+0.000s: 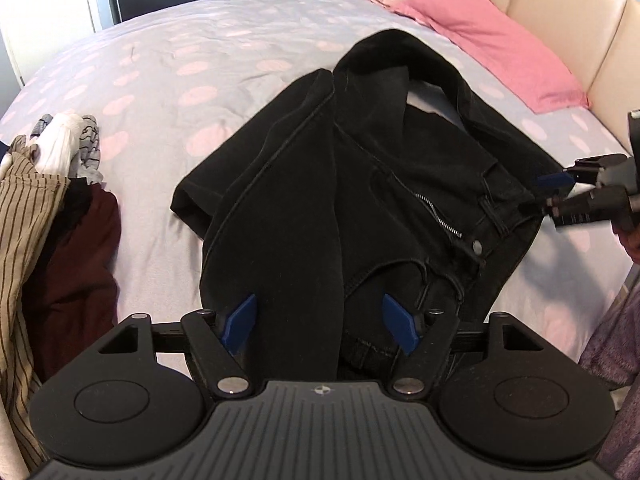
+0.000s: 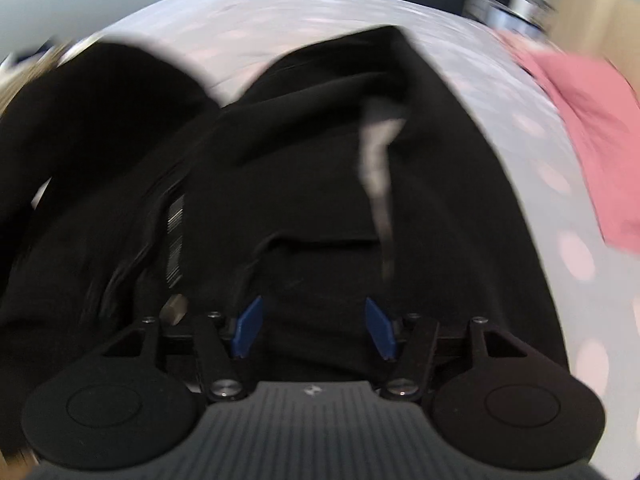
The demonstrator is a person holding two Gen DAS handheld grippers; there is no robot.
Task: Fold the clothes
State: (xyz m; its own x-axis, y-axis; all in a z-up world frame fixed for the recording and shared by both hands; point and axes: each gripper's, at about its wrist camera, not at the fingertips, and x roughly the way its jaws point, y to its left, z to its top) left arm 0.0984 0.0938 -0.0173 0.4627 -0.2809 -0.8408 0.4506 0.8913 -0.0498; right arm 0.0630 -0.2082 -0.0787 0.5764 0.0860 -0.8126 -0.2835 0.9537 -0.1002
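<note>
The black jeans [image 1: 360,184] are laid rumpled on the dotted duvet [image 1: 180,64], legs doubled unevenly, zip and waist button exposed, near a pink pillow [image 1: 492,40]. A crooked fold is risked if only one layer is pinched, or if the stiff denim slips, since edges are not aligned. The left gripper [image 1: 320,326] is held with jaws apart above the cloth, nothing clamped. The right gripper [image 2: 314,330] is likewise spread, nothing pinched, though its view is blurred. A heap of clothes [image 1: 56,216] is seen beside the jeans.

Right wrist view motion-blurred, black jeans [image 2: 300,184] smeared
</note>
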